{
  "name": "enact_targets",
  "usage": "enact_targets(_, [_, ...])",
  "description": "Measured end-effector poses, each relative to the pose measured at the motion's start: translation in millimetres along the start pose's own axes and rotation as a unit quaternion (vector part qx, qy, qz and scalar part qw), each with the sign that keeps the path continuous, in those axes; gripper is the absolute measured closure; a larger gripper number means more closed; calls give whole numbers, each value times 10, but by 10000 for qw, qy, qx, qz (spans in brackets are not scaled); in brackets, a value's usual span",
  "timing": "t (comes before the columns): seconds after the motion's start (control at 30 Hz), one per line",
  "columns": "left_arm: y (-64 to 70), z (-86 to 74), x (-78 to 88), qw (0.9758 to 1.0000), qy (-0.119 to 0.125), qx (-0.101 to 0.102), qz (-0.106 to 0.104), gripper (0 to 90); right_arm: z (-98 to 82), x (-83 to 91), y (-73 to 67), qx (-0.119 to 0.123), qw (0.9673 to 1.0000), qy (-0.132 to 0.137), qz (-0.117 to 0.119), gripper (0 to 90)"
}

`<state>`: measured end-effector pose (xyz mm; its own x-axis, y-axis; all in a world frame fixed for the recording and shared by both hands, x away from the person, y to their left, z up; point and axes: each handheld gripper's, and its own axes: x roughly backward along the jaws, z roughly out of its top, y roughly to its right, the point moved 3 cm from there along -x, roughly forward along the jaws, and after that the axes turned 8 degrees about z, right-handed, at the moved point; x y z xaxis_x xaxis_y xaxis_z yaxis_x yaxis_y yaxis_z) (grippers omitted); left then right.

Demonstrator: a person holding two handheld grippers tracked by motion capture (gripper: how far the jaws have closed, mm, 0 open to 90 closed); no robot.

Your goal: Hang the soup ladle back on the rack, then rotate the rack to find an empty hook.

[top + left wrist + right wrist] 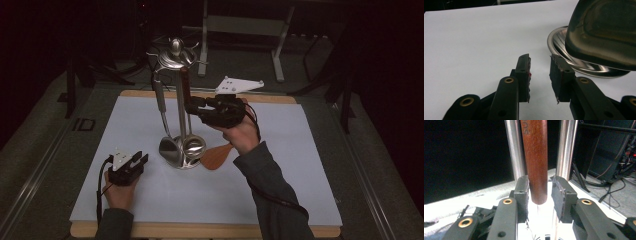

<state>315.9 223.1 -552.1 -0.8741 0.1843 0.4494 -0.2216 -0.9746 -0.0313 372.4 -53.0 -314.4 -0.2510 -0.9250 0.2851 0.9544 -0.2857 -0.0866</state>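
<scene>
A steel utensil stand (176, 47) rises from a round base (564, 50) on the white mat. A steel ladle hangs from it, its bowl (170, 149) (604, 32) low by the base. Beside it hangs a utensil with a brown wooden handle (184, 85) (535, 157) and a steel bowl (194, 145). My right gripper (192, 106) (539, 178) is raised, its jaws astride the handle's lower end. One pad touches the wood and a sliver of gap shows at the other. My left gripper (141, 157) (540, 57) rests on the mat left of the base, open and empty.
A wooden spatula head (216, 156) lies on the mat just right of the stand's base, under my right hand. The white mat (150, 200) covers a wooden tabletop (200, 231). Dark floor, cables and a metal frame (240, 25) lie beyond the far edge.
</scene>
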Motion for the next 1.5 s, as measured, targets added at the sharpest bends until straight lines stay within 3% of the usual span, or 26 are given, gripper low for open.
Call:
enact_targets(0.1, [2, 0, 0, 10000, 2, -5, 5, 696, -15, 17, -16, 213, 9994, -245, -123, 666])
enact_targets(0.43, [2, 0, 2, 10000, -5, -25, 18, 696, -57, 76, -37, 516, 9963, -638, -246, 652])
enact_targets(0.9, [-15, 2, 28, 9999, 110, 81, 56, 706, -174, 176, -7, 603, 9927, -993, -323, 645])
enact_targets(1.1, [5, 96, 150, 9986, 458, 268, -44, 787, -304, 228, 82, 521, 9905, -1185, -474, 626])
enact_targets(1.27, [67, 305, 337, 9946, 955, 338, -223, 890, -424, 280, 142, 485, 9873, -1373, -632, 607])
enact_targets(1.5, [161, 767, 651, 9812, 1782, 527, -520, 899, -601, 338, 180, 404, 9845, -1534, -753, 589])
